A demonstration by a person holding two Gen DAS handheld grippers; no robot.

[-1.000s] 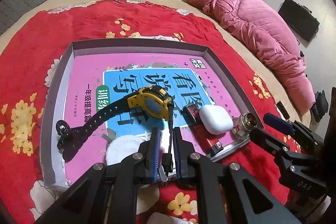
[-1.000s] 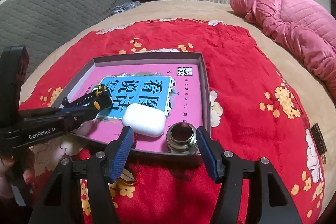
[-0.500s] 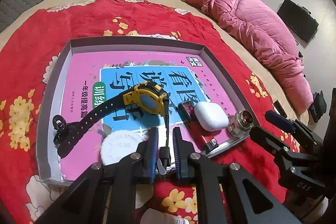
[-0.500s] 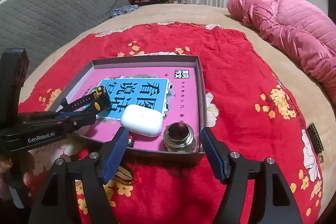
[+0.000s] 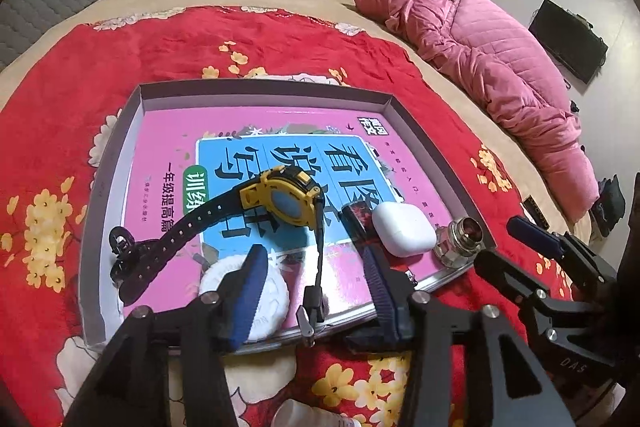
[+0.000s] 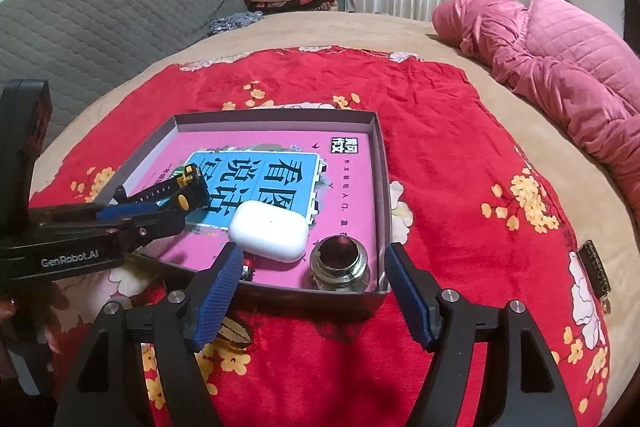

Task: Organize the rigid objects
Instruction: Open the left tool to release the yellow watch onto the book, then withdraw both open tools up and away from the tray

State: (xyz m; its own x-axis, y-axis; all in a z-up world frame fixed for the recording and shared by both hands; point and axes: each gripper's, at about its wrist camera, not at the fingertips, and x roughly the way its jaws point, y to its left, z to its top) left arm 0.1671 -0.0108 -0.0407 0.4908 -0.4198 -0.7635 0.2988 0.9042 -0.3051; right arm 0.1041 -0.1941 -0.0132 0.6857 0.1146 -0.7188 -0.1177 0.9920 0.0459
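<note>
The left gripper (image 5: 312, 263) stood with fingers apart astride the buckle end of the watch (image 5: 280, 201), whose strap ran lengthwise straight ahead inside the tray (image 5: 256, 95), while the spread right gripper (image 6: 312, 267) hovered nearer the white case (image 6: 270, 231).

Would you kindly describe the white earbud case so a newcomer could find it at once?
On the red floral blanket sits a grey tray lined with a pink book. Near its front right corner lies the earbud case, beside a glass jar: the only smooth, white, pillow-shaped thing there.
</note>
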